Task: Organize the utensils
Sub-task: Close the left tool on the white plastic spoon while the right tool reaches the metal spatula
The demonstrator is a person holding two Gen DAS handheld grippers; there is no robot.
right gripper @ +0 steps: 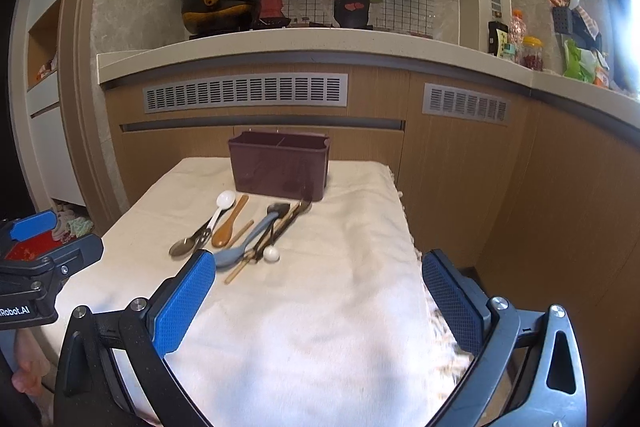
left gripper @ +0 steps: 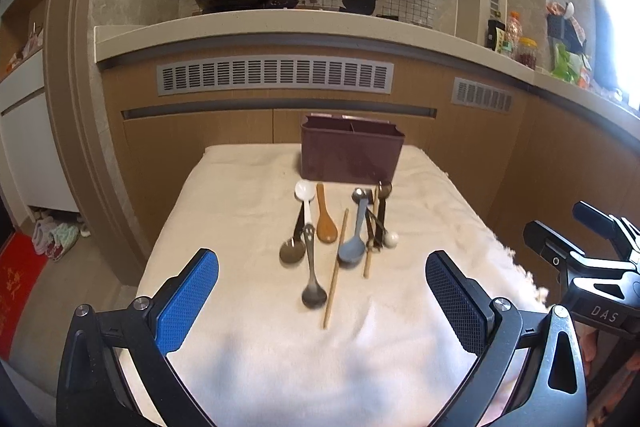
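Utensils lie loose in a cluster on a white towel [left gripper: 248,347] covering a small table: a white spoon [left gripper: 305,195], a wooden spoon [left gripper: 325,223], a blue-grey spoon [left gripper: 353,247], 2 metal spoons [left gripper: 312,279] and wooden chopsticks [left gripper: 336,269], with several dark-handled pieces overlapping at the cluster's right side. Just behind the cluster, at the towel's far edge, stands a dark maroon utensil holder [left gripper: 351,157], upright, its open top split by a divider into compartments in which no utensil shows. The left gripper [left gripper: 322,281] hovers above the near end of the cluster, jaws wide apart and holding nothing. The right gripper [right gripper: 318,283] hovers over bare towel to the right of the cluster, likewise spread wide and empty. A kitchen counter [right gripper: 280,43] rises behind the table.
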